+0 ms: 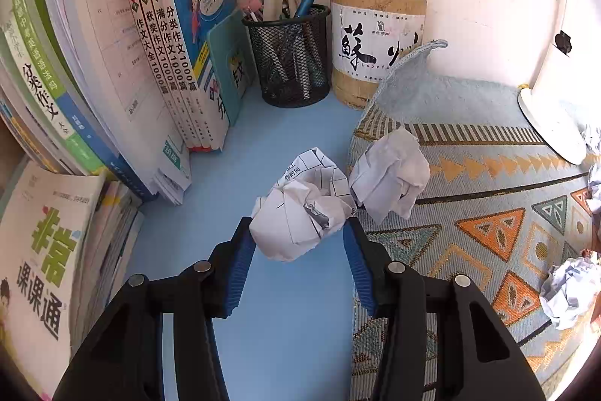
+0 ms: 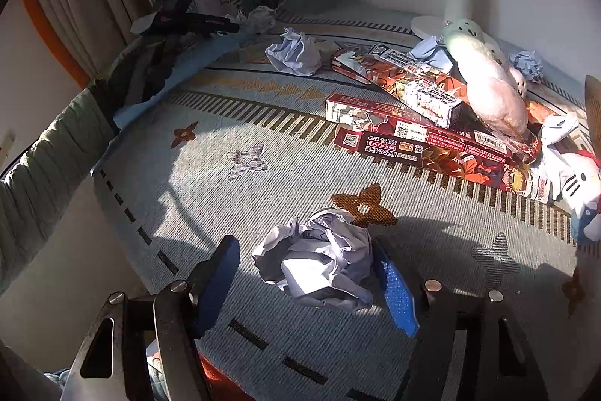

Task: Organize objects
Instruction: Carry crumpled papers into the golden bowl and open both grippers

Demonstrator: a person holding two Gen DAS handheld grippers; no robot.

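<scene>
The step in hand looks like clearing crumpled paper: the left gripper (image 1: 298, 243) pinches a paper ball (image 1: 300, 209) just beside the mat (image 1: 488, 175). The right gripper (image 2: 306, 273) is spread around a second wad (image 2: 319, 262) lying on the mat; next it must close.

Both tools share one build. The left gripper (image 1: 299, 238) has matte black angular arms with triangular cut-outs, round silver screw heads at the joints, and ribbed blue pads (image 1: 240, 273) lining its fingers. The right gripper (image 2: 306, 260) has the same black arms and silver screws; its blue pads (image 2: 398, 292) show a fine dotted grid. Left of the right gripper, a ribbed olive-green sleeve (image 2: 56, 153) covers the forearm.
</scene>
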